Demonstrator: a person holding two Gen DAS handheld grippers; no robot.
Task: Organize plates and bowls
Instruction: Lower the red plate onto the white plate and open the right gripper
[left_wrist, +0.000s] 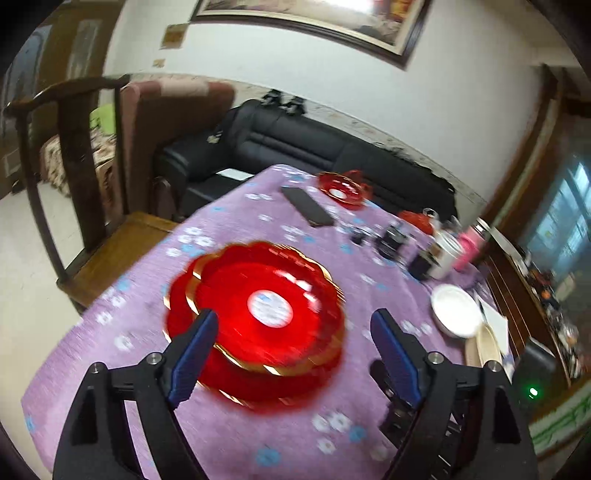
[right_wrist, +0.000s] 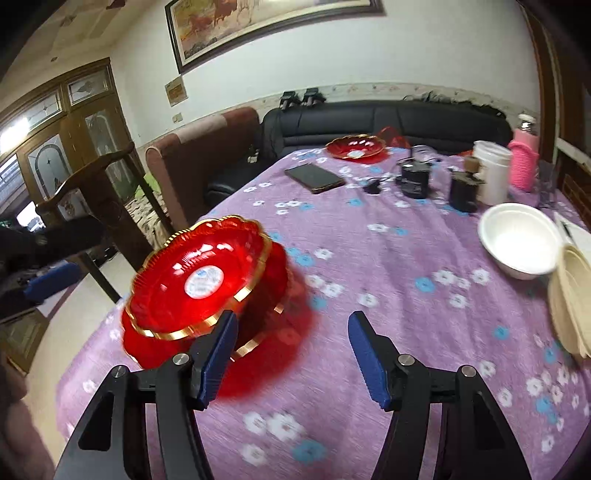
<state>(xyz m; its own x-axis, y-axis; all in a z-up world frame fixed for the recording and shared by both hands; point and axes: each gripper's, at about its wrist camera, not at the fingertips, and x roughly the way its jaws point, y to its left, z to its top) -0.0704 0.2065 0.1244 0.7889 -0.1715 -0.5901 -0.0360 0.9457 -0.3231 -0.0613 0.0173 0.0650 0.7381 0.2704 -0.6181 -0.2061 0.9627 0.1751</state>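
A stack of red gold-rimmed plates (left_wrist: 258, 317) lies on the purple flowered tablecloth (left_wrist: 258, 435), also in the right wrist view (right_wrist: 199, 288). My left gripper (left_wrist: 295, 325) is open, its left finger over the stack's near rim. My right gripper (right_wrist: 291, 328) is open and empty, with the stack just to its left. Another red plate (left_wrist: 341, 190) (right_wrist: 356, 147) sits at the far edge. A white bowl (left_wrist: 456, 310) (right_wrist: 521, 240) and stacked cream bowls (left_wrist: 485, 345) (right_wrist: 570, 299) are at the right.
A dark phone (right_wrist: 314, 177), black cups (right_wrist: 415, 179), a white container (right_wrist: 491, 171) and a pink bottle (right_wrist: 522, 158) stand at the back. A wooden chair (left_wrist: 74, 155) is left of the table, a black sofa (left_wrist: 295, 147) behind it.
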